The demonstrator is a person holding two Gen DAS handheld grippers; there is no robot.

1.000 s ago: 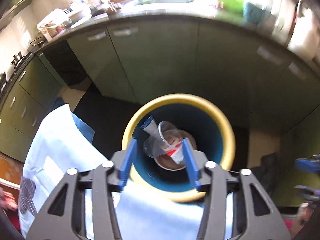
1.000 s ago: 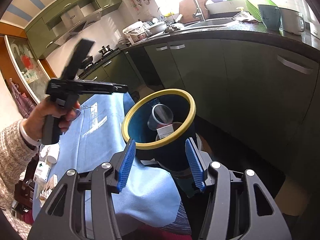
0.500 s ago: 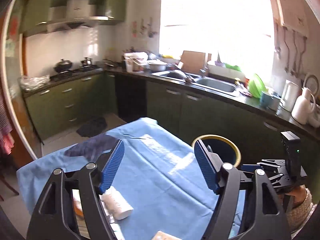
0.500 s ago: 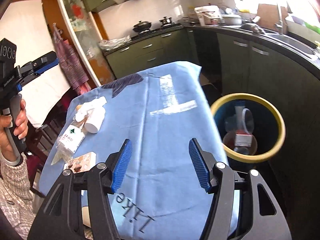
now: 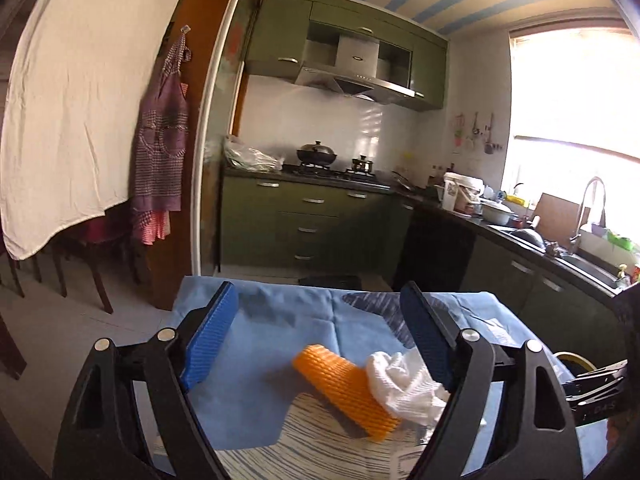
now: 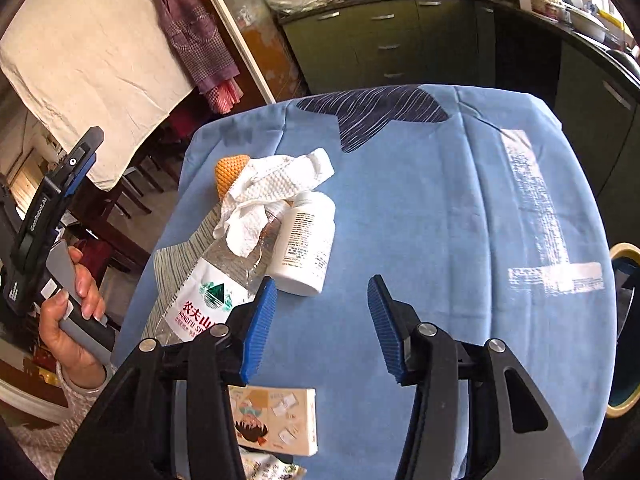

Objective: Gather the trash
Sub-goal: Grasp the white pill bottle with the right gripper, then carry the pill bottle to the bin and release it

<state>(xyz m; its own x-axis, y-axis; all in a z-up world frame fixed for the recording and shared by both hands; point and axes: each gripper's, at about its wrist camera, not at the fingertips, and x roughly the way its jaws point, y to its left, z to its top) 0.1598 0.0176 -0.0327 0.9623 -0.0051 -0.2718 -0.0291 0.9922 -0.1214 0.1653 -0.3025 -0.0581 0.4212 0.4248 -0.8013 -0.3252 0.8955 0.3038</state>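
Trash lies on the blue tablecloth: an orange foam net sleeve, a crumpled white paper towel, a clear water bottle, a white pill bottle and a small printed box. My left gripper is open and empty, just above the sleeve and towel. My right gripper is open and empty over the cloth, just in front of the pill bottle. The yellow-rimmed blue bin stands off the table's right edge.
Green kitchen cabinets and a dark counter with a sink run behind and to the right of the table. Dark wooden chairs stand to the left. The hand-held left gripper shows at the right wrist view's left edge.
Both grippers have swung away from the bin to the trash pile at the table's left end. The left gripper, earlier over the bin, is now low over the orange sleeve and towel.
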